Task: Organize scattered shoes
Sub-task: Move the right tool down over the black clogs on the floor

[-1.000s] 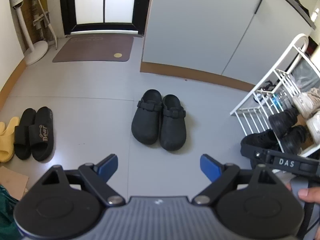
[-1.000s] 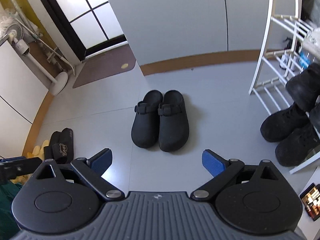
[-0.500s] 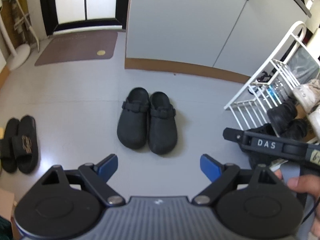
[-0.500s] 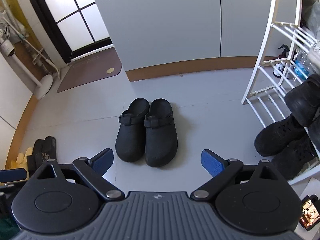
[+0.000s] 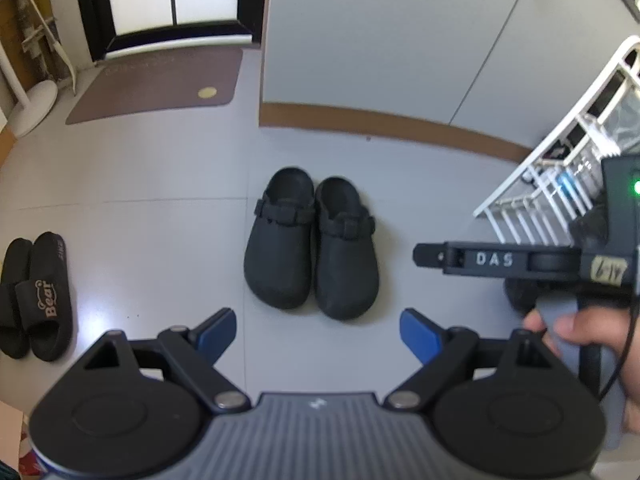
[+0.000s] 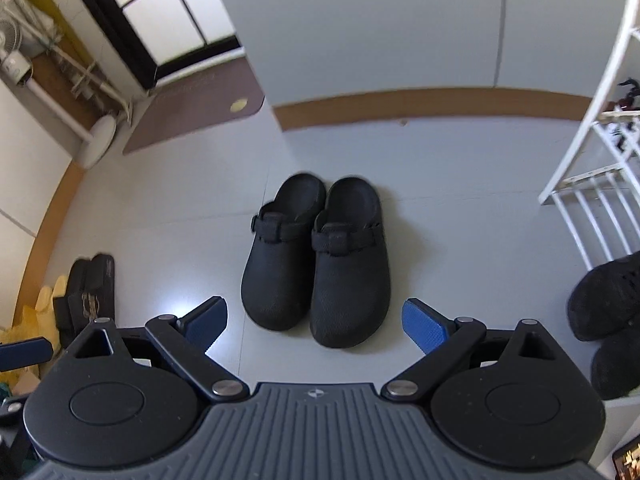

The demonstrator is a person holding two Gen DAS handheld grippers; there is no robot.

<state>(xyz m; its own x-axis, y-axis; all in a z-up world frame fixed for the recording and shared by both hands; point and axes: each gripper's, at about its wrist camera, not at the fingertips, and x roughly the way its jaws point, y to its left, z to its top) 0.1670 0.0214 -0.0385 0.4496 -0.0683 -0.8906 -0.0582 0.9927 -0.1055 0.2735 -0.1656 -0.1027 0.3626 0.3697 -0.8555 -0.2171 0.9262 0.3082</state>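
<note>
**Two grippers above a pair of clogs**

Left gripper (image 5: 318, 326): jaws spread wide, nothing between the blue pads (image 5: 216, 330); it points steeply down at the floor (image 5: 160, 184). Right gripper (image 6: 314, 322): jaws wide but closing, with only bare floor between them; seen from the left wrist, it reaches in from the right, held by a hand (image 5: 592, 338).

Clogs (image 6: 316, 256): black, side by side and touching, toes toward the grippers, near the middle of the floor, just beyond both sets of fingertips and clear of them.

Slides (image 5: 36, 296): a black pair, lying together near the left edge of the floor, well apart from the clogs. Beside them something yellow (image 6: 48, 300) shows; what it is cannot be told.

Rack (image 6: 592, 168): white wire frame at the right edge of the floor, with black sneakers (image 6: 608, 300) at its foot.

Mat (image 5: 156, 84): brown, at the far edge before the door (image 5: 172, 0).
</note>
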